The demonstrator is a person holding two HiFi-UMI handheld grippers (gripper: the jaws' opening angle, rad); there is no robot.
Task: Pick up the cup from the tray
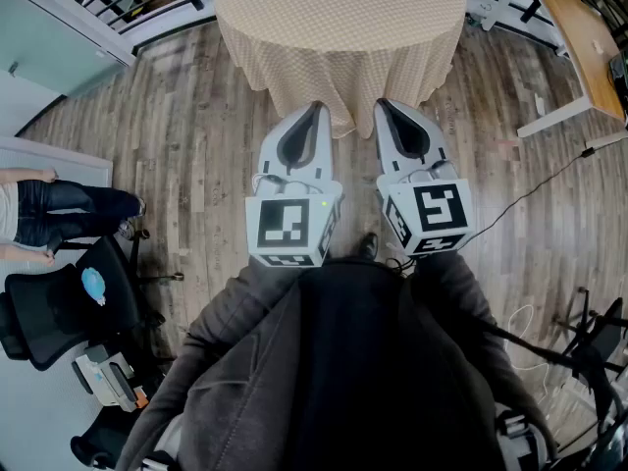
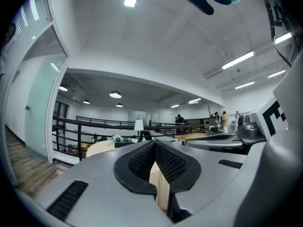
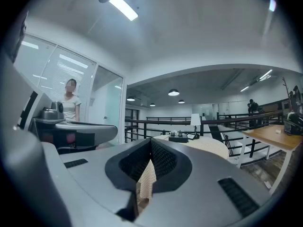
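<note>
Looking down from the head camera, I have both tools out in front over wood-plank floor. The left claw and right claw sit side by side, tips pointing at the round bench ahead, which is draped in a beige checked cloth hanging down its edge.

In the left gripper view, the left claw has its tips together and grips nothing; just a sliver of that beige cloth shows through the slit. The right claw is the same in its own view, pinched to a point and empty.

The right gripper view also gives me the bench top, well ahead of the claws. A dark tray sits on it with small pieces on top. The cup must be among them, but they are too small for me to pick it out. A white-shaded lamp stands just beside the tray.

As for the room, a black railing runs behind the bench and round ceiling lights glow beyond it. There's a wooden desk off to my right and a cable trailing across the floor. On my left are a black office chair and a person in jeans.
</note>
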